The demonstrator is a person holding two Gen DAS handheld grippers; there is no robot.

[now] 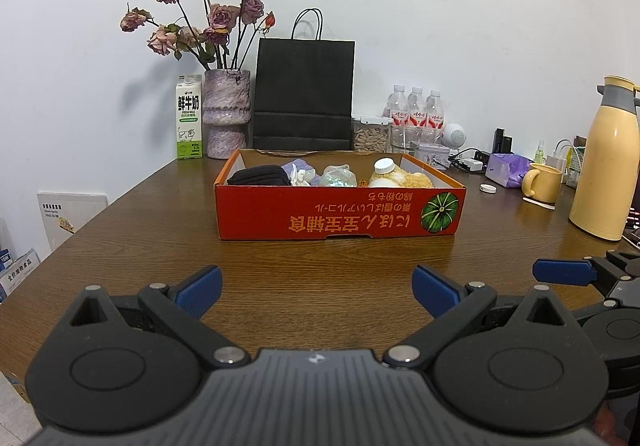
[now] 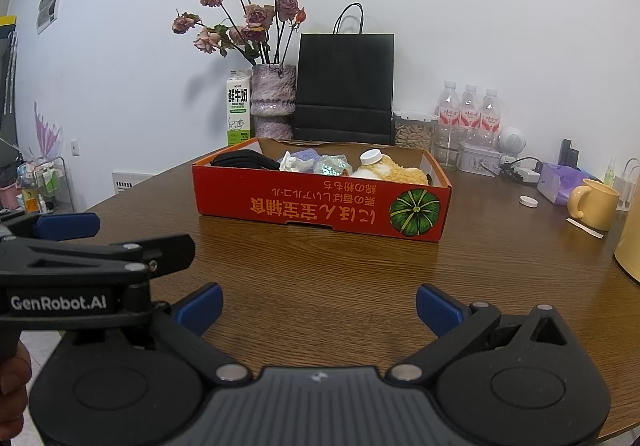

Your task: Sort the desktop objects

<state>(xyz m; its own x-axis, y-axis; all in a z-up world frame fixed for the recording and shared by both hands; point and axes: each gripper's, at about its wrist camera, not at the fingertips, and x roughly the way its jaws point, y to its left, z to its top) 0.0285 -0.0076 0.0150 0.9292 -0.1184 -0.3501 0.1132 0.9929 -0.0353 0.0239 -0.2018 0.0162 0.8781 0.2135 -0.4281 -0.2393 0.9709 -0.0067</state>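
Tools, left [image 1: 318, 286] and right [image 2: 319, 304], spread apart, empty, low over brown wooden counter [image 1: 320, 266]. Red cardboard box [image 1: 340, 210] ahead, already holding black pouch [image 1: 260, 176], white-capped bottle [image 1: 385, 168], wrapped bits. Stage unclear: box filled, or awaiting emptying.

- box [image 1: 340, 212] sits mid-table [image 1: 312, 266], holding a pouch [image 1: 260, 176] at left and a bottle [image 1: 385, 167] at right
- bag [image 1: 304, 90] behind it, vase [image 1: 227, 114] and carton [image 1: 189, 118] further left
- mug [image 1: 542, 182] and flask [image 1: 604, 162] right of the box
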